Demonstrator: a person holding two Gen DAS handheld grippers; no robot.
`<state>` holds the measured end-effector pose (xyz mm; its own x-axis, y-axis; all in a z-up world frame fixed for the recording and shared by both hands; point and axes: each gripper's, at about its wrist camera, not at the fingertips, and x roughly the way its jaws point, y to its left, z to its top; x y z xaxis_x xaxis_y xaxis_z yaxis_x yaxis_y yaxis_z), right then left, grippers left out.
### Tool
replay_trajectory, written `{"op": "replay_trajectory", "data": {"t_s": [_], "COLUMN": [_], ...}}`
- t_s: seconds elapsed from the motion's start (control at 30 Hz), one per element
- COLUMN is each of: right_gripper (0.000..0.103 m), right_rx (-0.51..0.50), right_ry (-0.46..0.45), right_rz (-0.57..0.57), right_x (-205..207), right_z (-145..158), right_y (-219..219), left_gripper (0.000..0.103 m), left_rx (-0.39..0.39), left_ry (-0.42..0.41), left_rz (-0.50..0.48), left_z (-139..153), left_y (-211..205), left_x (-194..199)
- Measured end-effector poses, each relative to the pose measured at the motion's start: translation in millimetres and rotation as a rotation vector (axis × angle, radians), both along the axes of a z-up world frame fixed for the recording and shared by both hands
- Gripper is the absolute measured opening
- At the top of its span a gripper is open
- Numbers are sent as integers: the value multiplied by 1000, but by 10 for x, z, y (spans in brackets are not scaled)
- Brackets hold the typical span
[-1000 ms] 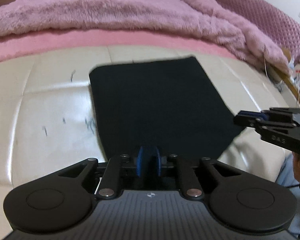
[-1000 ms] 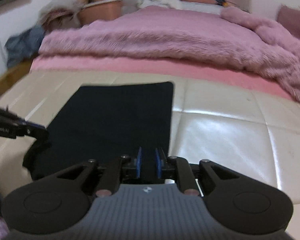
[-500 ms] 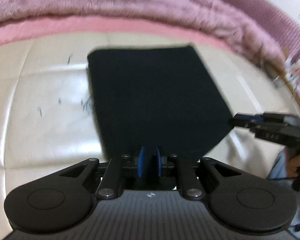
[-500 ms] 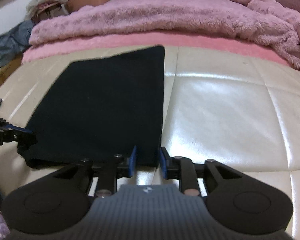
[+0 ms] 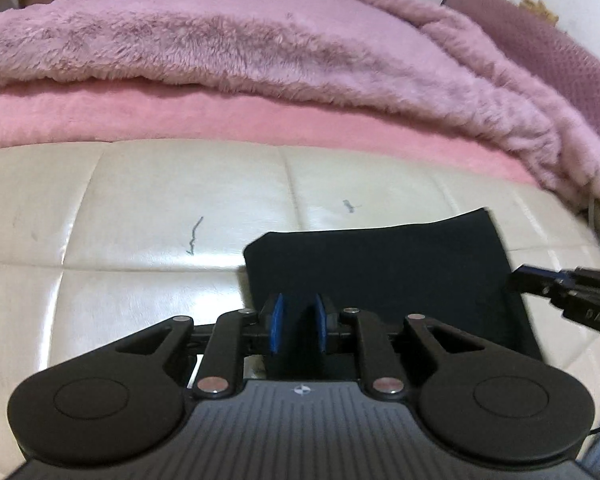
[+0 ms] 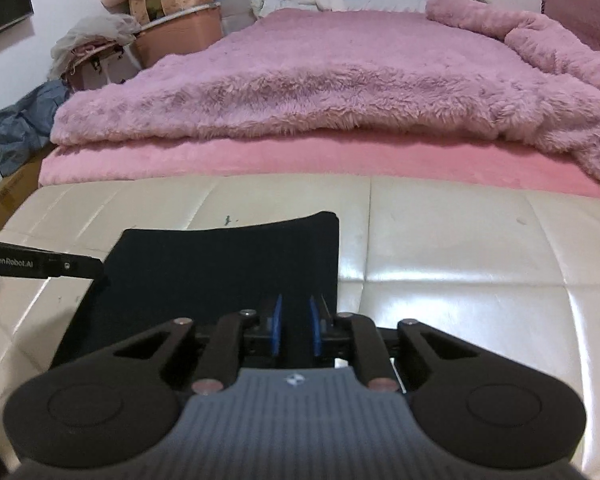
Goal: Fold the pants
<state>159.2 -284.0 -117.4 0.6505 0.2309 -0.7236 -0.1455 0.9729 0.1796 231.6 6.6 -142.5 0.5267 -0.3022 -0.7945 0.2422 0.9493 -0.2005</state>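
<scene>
Black pants (image 5: 380, 264) lie folded flat on a cream leather bench (image 5: 140, 240). My left gripper (image 5: 298, 316) is shut on their near edge close to the left corner, with black cloth filling the gap between the blue pads. At the right of that view the right gripper (image 5: 540, 284) reaches in over the pants' right side. In the right wrist view the pants (image 6: 220, 264) run under my right gripper (image 6: 295, 320). Its jaws are closing with cloth between the pads, near the right corner. The left gripper (image 6: 88, 266) pokes in from the left edge.
Beyond the bench (image 6: 460, 260) is a bed with a pink sheet (image 6: 300, 156) and a fluffy mauve blanket (image 6: 320, 80). A basket of soft things (image 6: 172, 36), grey cloth (image 6: 24, 120) and a cardboard box (image 6: 8, 196) stand far left. A purple cushion (image 5: 560, 52) lies right.
The pants now look shorter front to back and sit lower in both views, with more bench and bed showing beyond. The right jaws stood wider half a second ago and have narrowed again.
</scene>
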Motion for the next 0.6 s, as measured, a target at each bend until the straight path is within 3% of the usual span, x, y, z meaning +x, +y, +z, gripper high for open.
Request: {"op": "replay_trajectory", "data": {"t_s": [0.23,0.4,0.43,0.5,0.53,0.57,0.6], "right_gripper": [10,11,15,35,44,45,45], "right_rx": [-10,9,21,54,77,104,125], "right_ry": [54,54,53,62,67,76,88], "right_rz": [6,7,6,-3,-11,-19,-26], "right_x": [245,274,262,229,211,192,175], "right_z": [-259,-273,-255,-223,-215,-214,-220], "right_y": [8,-22,-43,-101,-142,-192,-236], "left_gripper": [21,21,25,46,66,72,72], "left_rx": [3,-11,-12,-23,-36,-64,-97], "left_ry": [36,43,40,36,33,27,28], "left_rz": [12,19,23,42,55,69,83], "left_z": [-153,-126,-109,-79,-72,-68,-75], "left_y": [40,69,74,102,132,183,234], "left_x": [114,125,124,99,88,62,33]}}
